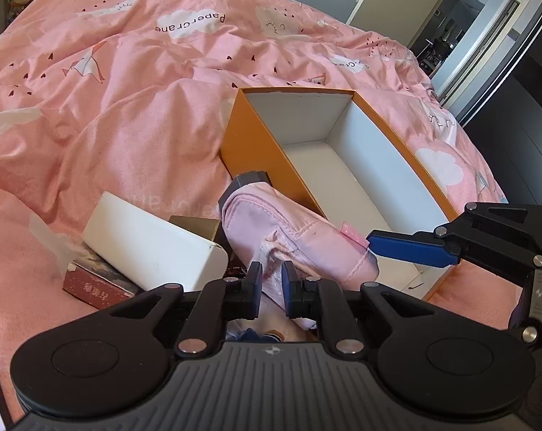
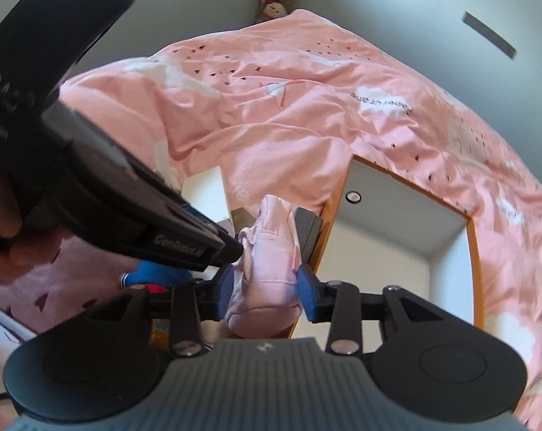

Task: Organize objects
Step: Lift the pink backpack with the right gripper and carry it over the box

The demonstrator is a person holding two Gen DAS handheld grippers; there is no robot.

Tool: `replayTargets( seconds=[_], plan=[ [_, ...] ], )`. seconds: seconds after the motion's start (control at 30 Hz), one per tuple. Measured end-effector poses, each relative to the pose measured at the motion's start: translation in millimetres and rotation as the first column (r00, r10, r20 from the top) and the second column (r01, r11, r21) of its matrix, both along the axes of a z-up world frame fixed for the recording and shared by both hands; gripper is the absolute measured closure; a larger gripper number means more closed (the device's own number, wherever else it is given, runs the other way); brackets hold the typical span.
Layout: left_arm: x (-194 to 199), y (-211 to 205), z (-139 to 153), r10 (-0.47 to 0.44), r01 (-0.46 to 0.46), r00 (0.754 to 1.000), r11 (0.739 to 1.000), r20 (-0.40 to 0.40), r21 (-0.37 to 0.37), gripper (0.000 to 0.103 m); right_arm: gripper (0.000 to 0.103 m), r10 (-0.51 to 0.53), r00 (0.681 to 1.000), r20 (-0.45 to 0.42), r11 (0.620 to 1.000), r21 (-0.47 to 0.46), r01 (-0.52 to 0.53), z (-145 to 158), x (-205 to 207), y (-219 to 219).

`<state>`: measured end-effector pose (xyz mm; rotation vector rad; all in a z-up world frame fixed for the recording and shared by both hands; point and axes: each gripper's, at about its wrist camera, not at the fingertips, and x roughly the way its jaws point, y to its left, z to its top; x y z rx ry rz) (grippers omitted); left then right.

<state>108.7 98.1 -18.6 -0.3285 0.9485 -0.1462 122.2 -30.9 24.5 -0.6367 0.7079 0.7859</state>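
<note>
Where "Papercrane" marks duvet (image 1: 127,115), claws grip pouch (image 1: 299,237).

The pink cotton duvet cover (image 1: 134,115) carries the word "Papercrane", printed on a white cloud (image 1: 190,23) and seen upside down. The left hand-held gripper (image 2: 235,248) shows white "GenRobot" lettering on its black body. The dark red box (image 1: 95,283) bears white characters, not legible.

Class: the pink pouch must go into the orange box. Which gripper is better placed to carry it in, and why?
Probably the right gripper: its fingers straddle the pink pouch beside the orange box. The left gripper pinches only a fold on the far side.
</note>
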Motion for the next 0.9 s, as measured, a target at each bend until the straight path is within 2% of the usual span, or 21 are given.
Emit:
replayTargets(
  seconds=[0.17,0.23,0.37,0.47,0.57,0.77,0.8,0.83,0.9],
  plan=[
    [-8,8,7,0.027,-0.027,1.000,0.999,0.003,0.047,0.087,0.050,0.086,0.991,0.105,0.992,-0.102,-0.075,-6,-10,17],
    [-11,11,8,0.037,-0.037,0.999,0.998,0.006,0.060,0.087,0.049,0.131,0.981,0.146,0.982,-0.154,-0.108,-10,-13,26],
    [-16,20,10,0.068,-0.068,0.998,0.996,0.012,0.059,0.087,0.049,0.252,0.940,0.231,0.946,-0.264,-0.189,-17,-29,42],
    [-20,26,13,0.092,-0.093,0.996,0.993,0.020,0.078,0.087,0.049,0.335,0.910,0.245,0.911,-0.332,-0.246,-24,-41,50],
    [-23,29,15,0.095,-0.097,0.995,0.990,0.026,0.103,0.087,0.049,0.351,0.905,0.240,0.889,-0.389,-0.242,-35,-39,57],
    [-28,34,9,0.096,-0.097,0.995,0.990,0.011,0.101,0.087,0.051,0.326,0.908,0.261,0.864,-0.472,-0.175,-55,-19,63],
    [-29,35,8,0.096,-0.097,0.995,0.990,0.009,0.100,0.087,0.052,0.324,0.906,0.274,0.860,-0.485,-0.160,-59,-16,63],
    [-30,35,7,0.096,-0.097,0.995,0.991,0.006,0.098,0.086,0.060,0.322,0.901,0.290,0.856,-0.495,-0.147,-61,-13,62],
    [-31,37,6,0.095,-0.095,0.995,0.991,0.005,0.095,0.086,0.066,0.320,0.897,0.305,0.860,-0.491,-0.139,-64,-8,58]
  ],
)
